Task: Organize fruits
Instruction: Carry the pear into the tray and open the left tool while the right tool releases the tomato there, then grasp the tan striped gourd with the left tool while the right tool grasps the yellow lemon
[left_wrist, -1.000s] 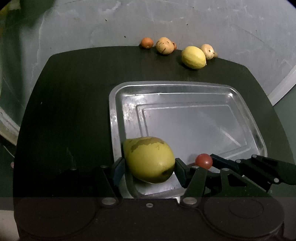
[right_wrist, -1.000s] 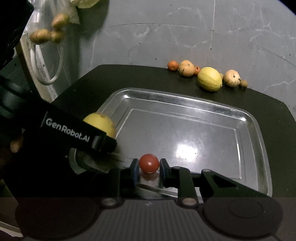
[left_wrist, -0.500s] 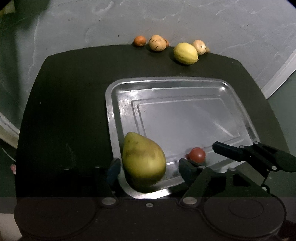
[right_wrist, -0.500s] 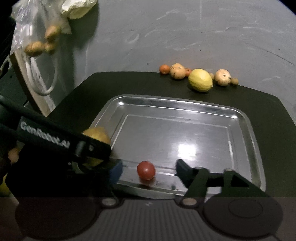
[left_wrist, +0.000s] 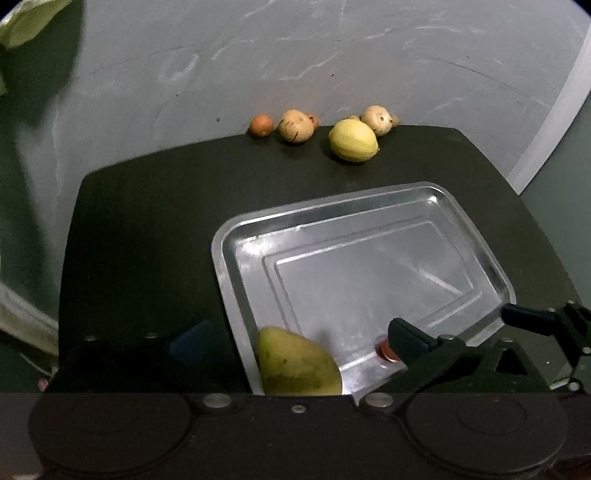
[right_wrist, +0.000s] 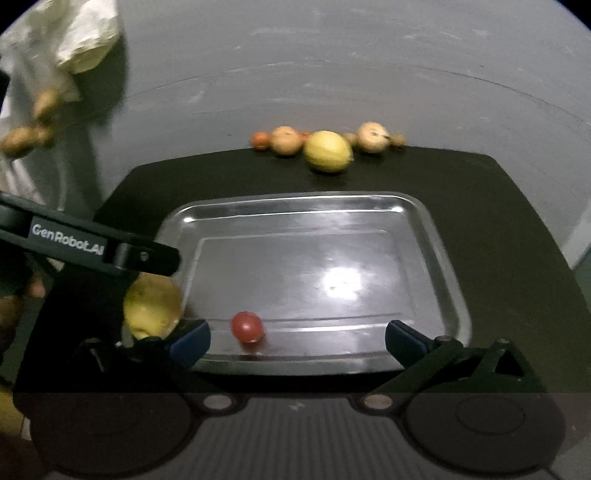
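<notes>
Grey plaster wall behind, dark table (left_wrist: 147, 240) in front, metal tray (left_wrist: 436, 195) set on it near the front edge. Both claws opening wide and gripping nothing: left claw (left_wrist: 291, 341) spread around a green-yellow mango (left_wrist: 295, 365) lying in the tray's near left corner, pads clear of it; right claw (right_wrist: 297, 339) spread over a small red tomato (right_wrist: 247, 326) resting loose on the tray floor, nearer that claw's left pad. Waiting along the table's far edge, against the wall: a yellow lemon (left_wrist: 352, 140), a small orange fruit (left_wrist: 261, 125) and two tan, speckled fruits (left_wrist: 297, 125). Likely trouble from here: round tomato free to roll across the slick metal if nudged by a pad on the way out; mango leaning close to the rim, easily rocked or tipped over the edge by a brushing finger; two claws crowded at the same near side, liable to knock together; back-row fruit, if bumped on the next reach, prone to roll along the table edge.
</notes>
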